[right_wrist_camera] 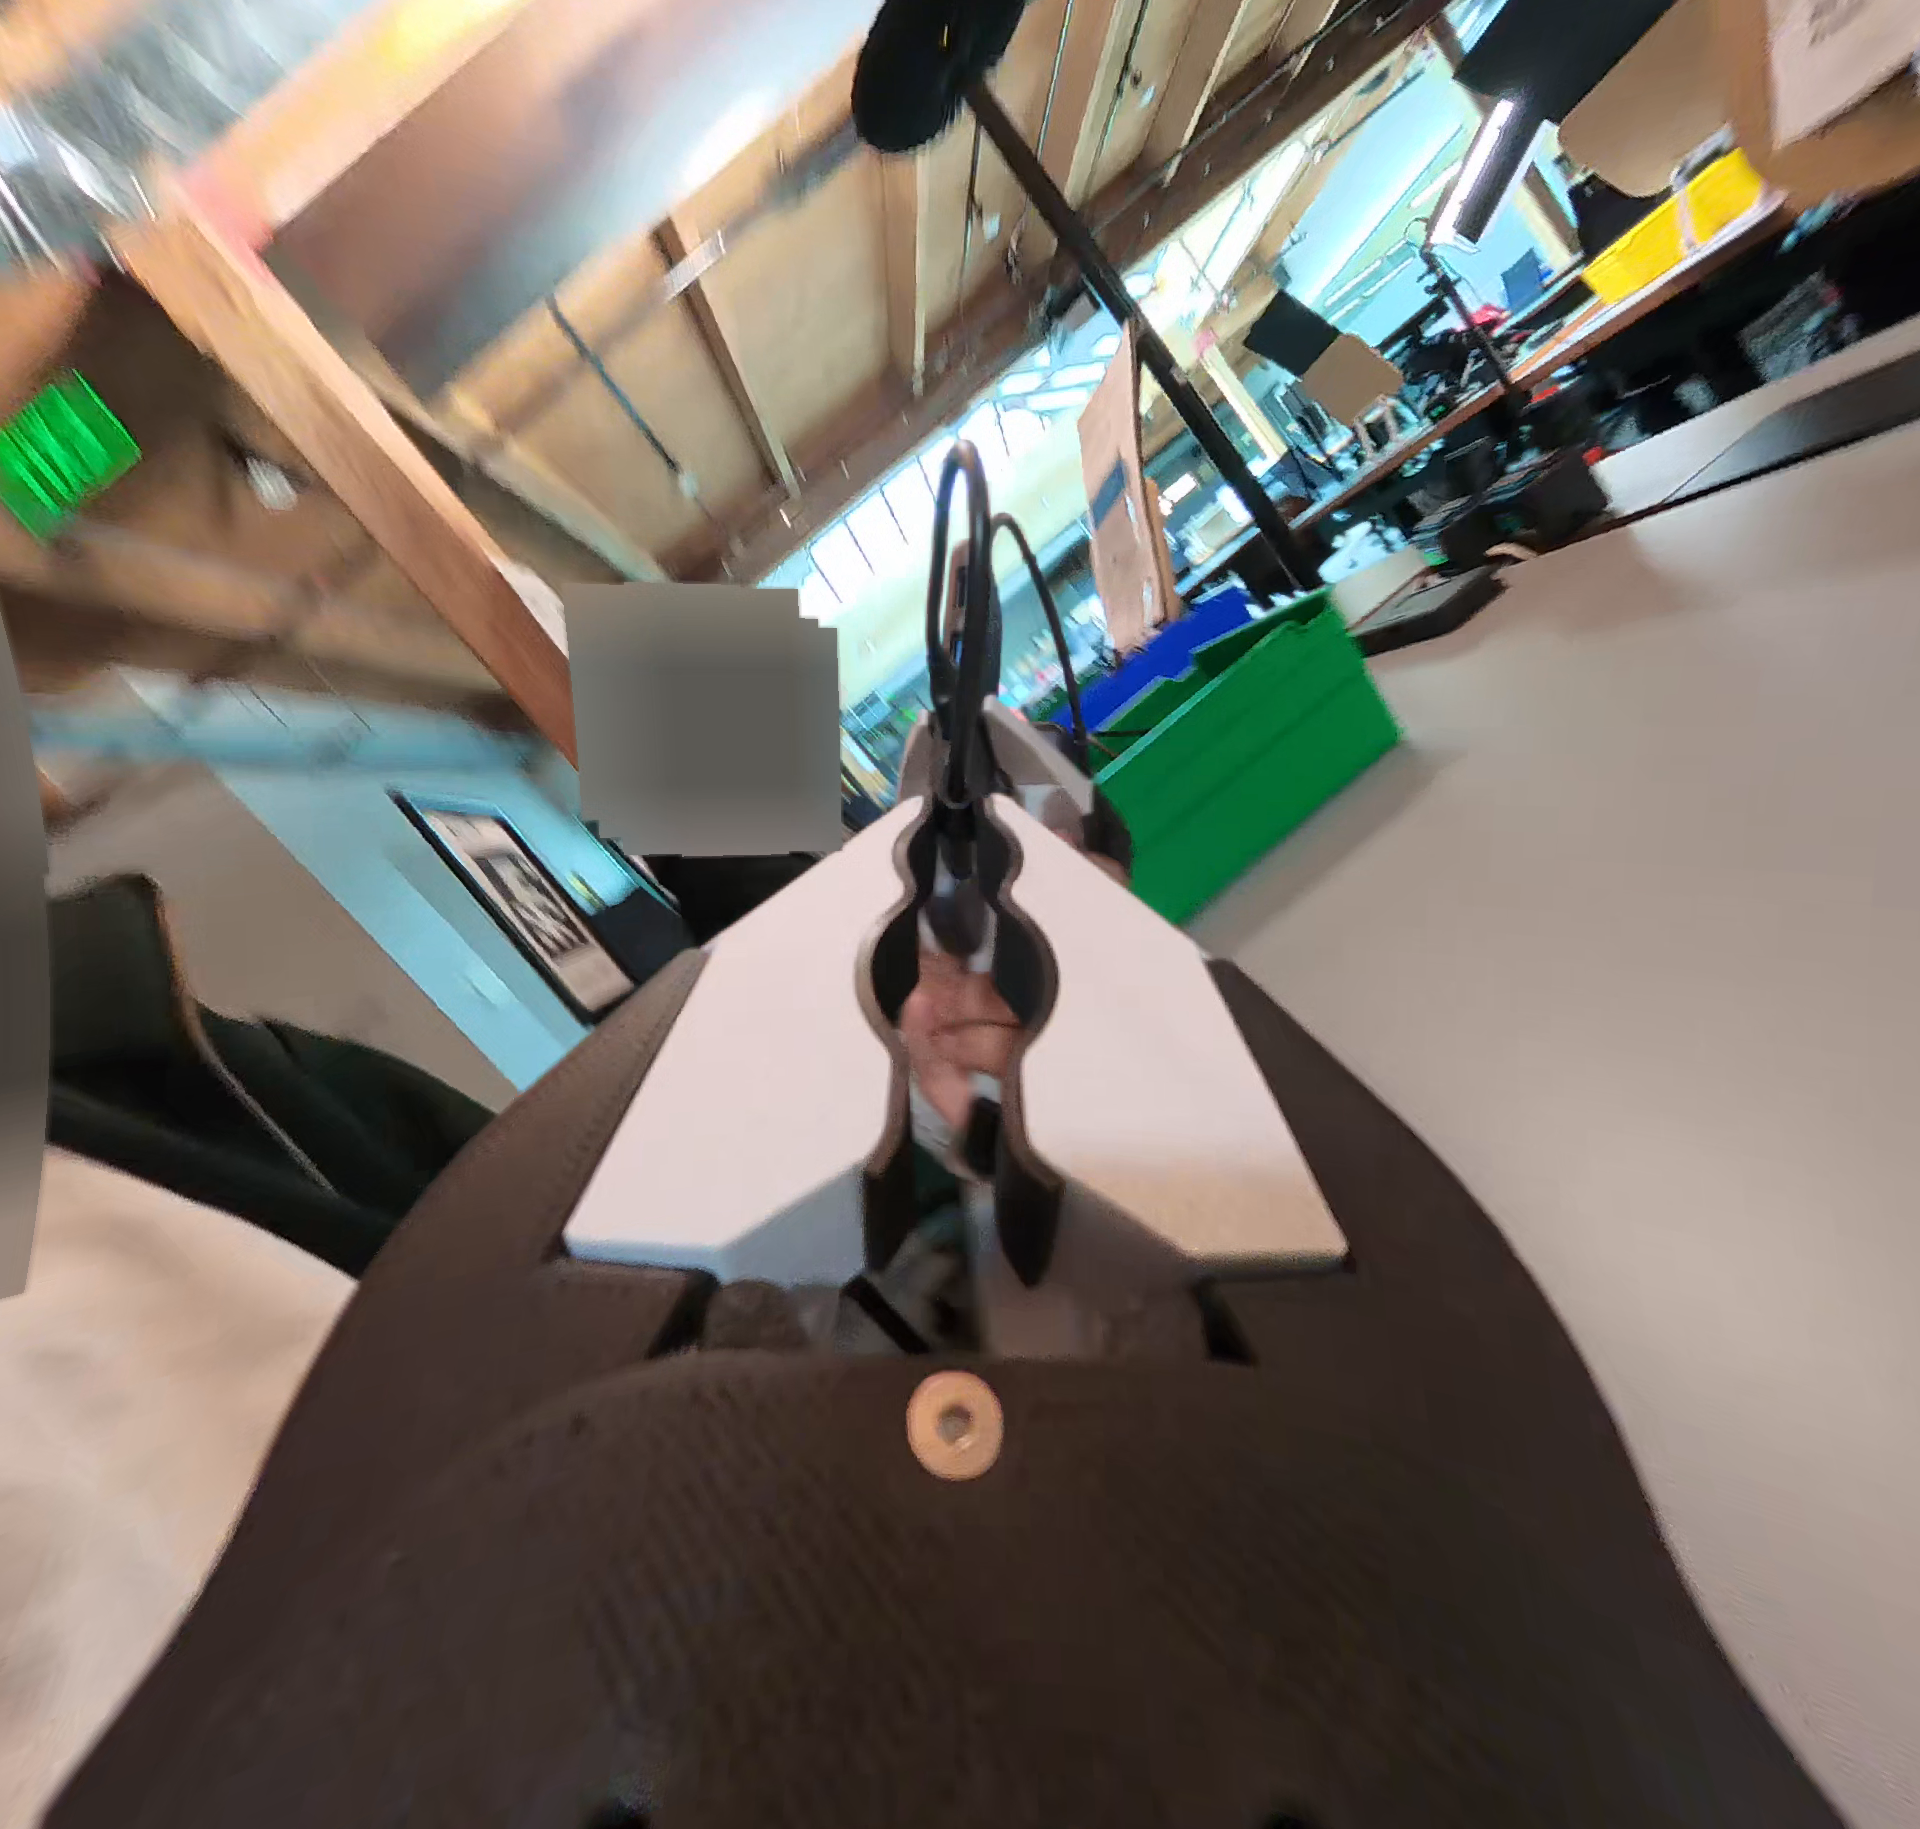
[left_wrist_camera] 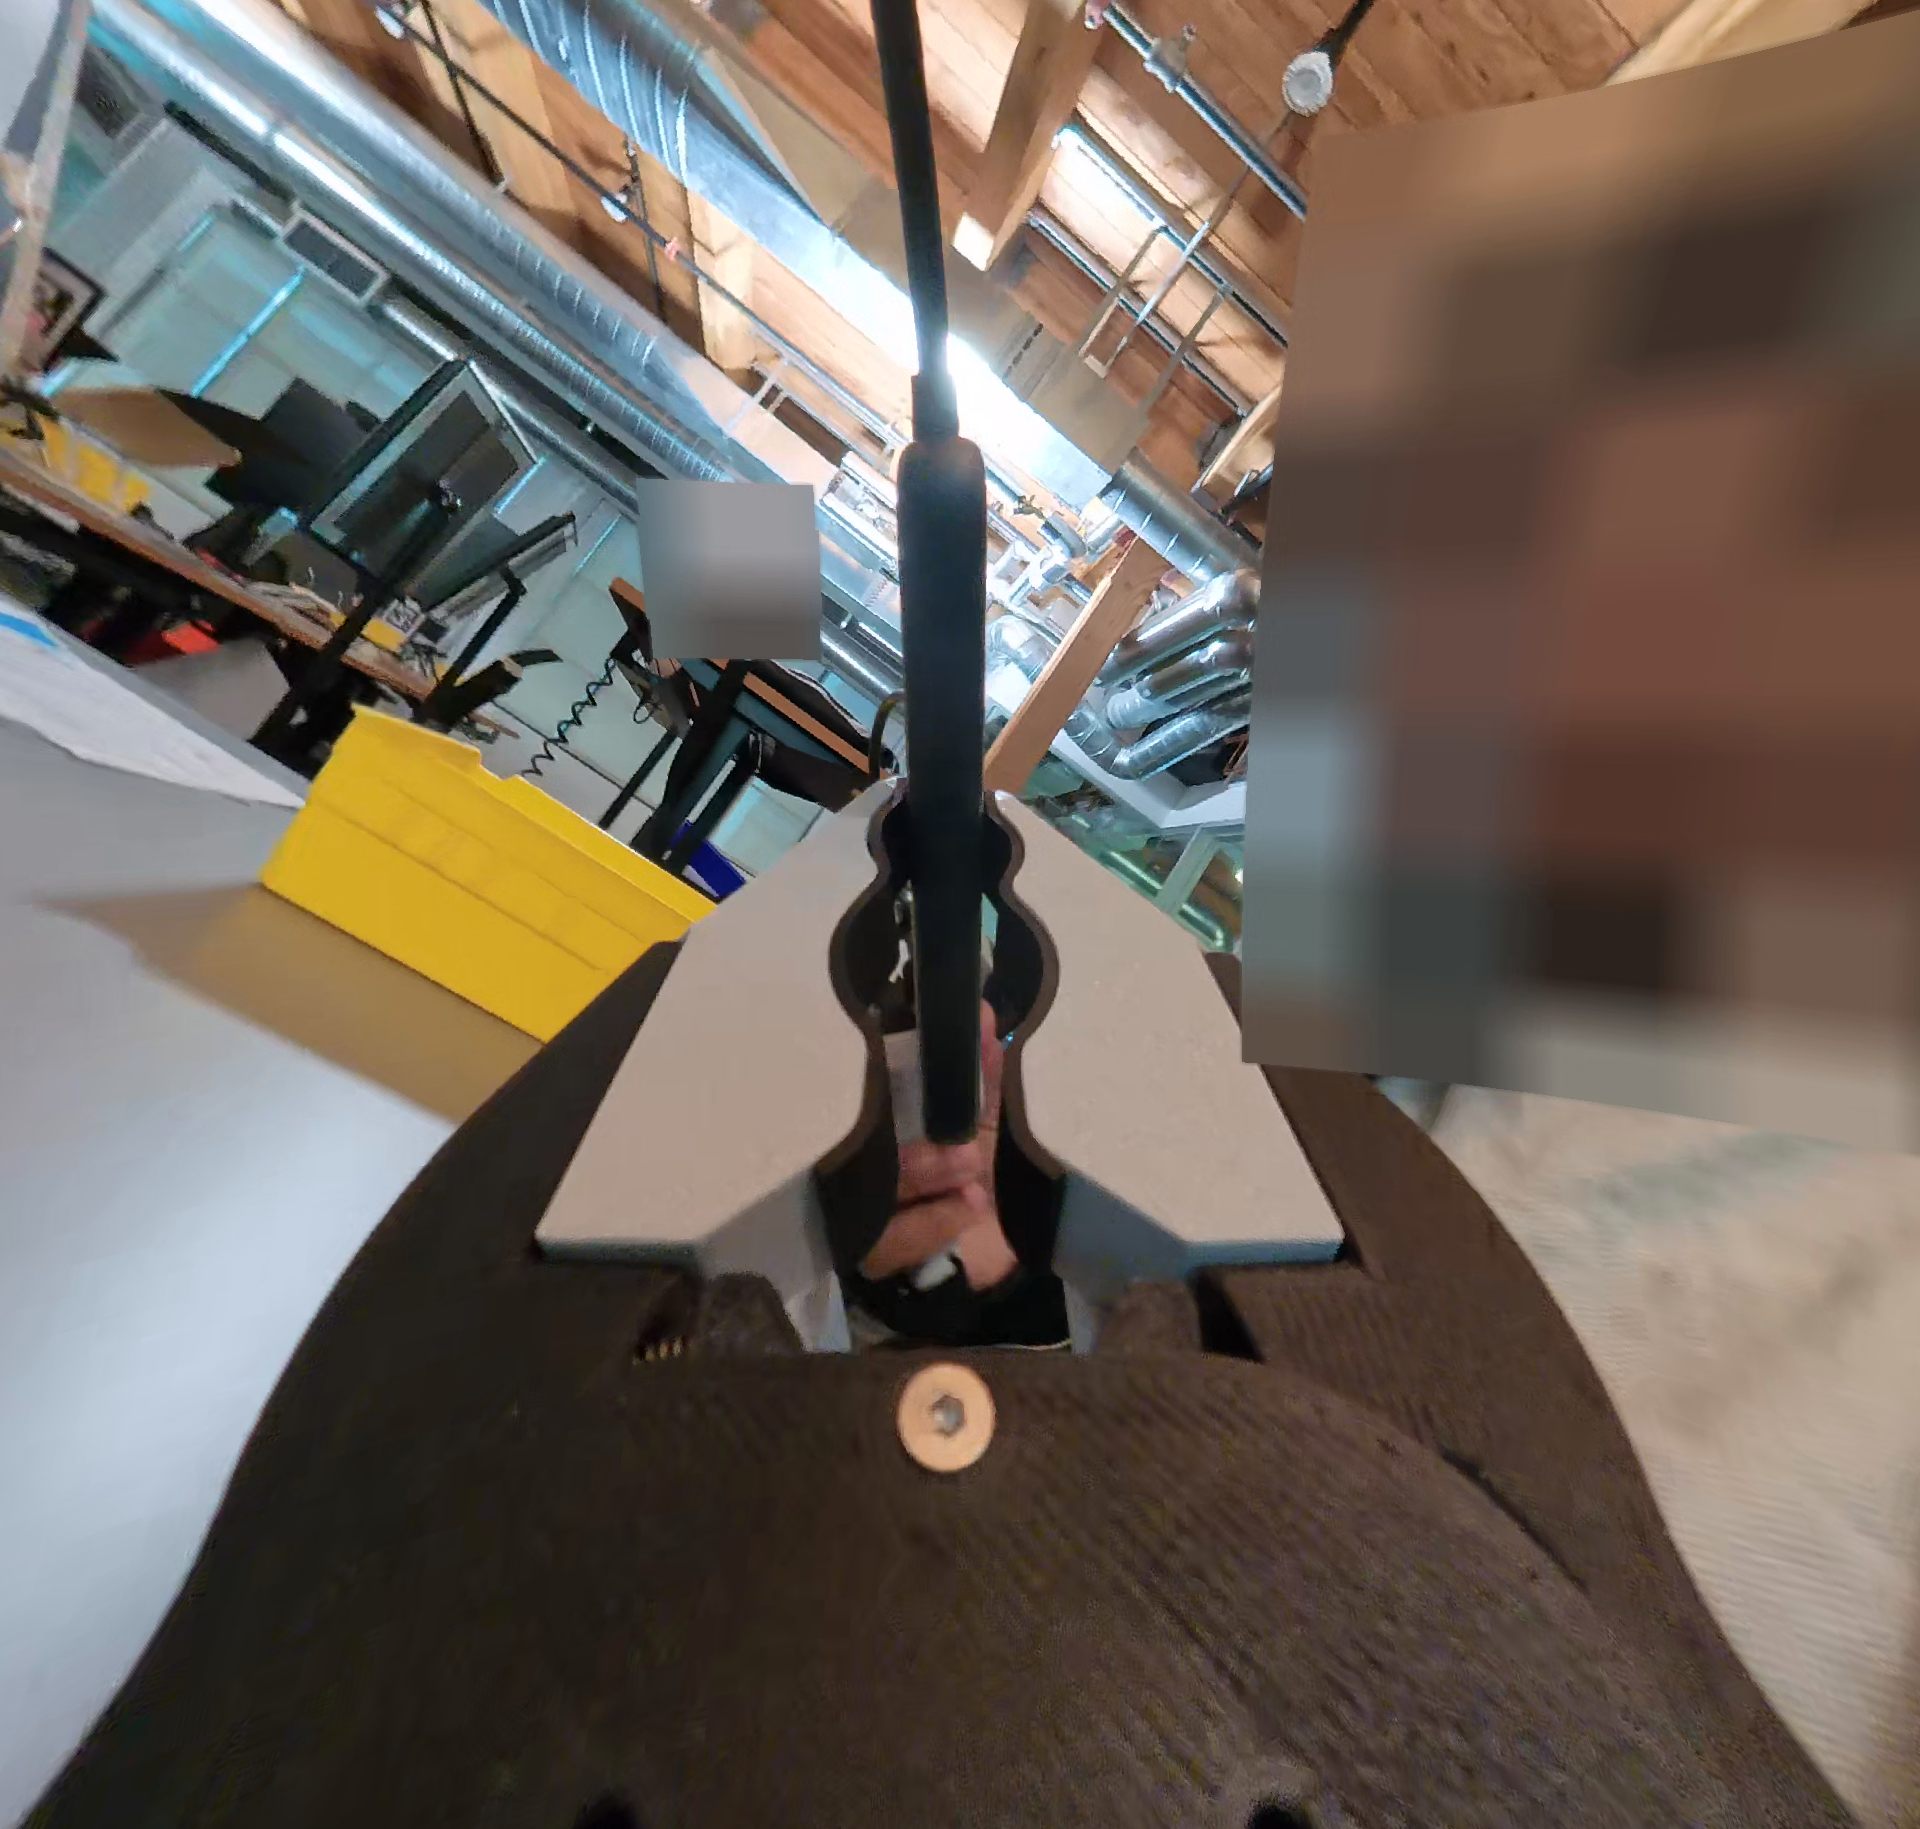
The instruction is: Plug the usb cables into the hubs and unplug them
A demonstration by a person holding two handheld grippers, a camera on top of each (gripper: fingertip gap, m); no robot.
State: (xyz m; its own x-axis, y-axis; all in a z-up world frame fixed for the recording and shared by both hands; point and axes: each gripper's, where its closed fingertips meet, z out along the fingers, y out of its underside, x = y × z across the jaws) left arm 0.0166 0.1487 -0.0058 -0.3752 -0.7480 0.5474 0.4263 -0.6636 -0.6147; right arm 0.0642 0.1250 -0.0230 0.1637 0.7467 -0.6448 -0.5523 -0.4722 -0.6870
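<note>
In the left wrist view my left gripper (left_wrist_camera: 940, 813) is shut on a long slim black USB hub (left_wrist_camera: 940, 740) seen edge-on. The hub sticks out past the fingertips, and its black cable (left_wrist_camera: 909, 169) runs up out of frame. In the right wrist view my right gripper (right_wrist_camera: 961, 823) is shut on a black USB cable plug (right_wrist_camera: 951, 917) with a white part. Its thin cable (right_wrist_camera: 951, 553) loops upward. Just beyond the right fingertips are the left gripper's grey fingers (right_wrist_camera: 1049, 771) and the dark hub (right_wrist_camera: 977, 595). Whether plug and hub touch is hidden.
A yellow bin (left_wrist_camera: 468, 875) sits on the grey table (left_wrist_camera: 156, 1104). A green bin (right_wrist_camera: 1247, 740) and a blue bin (right_wrist_camera: 1164, 647) stand farther along the table (right_wrist_camera: 1610, 896). A black stand with a round disc (right_wrist_camera: 935, 23) rises behind. A hand (right_wrist_camera: 956, 1041) shows through the fingers.
</note>
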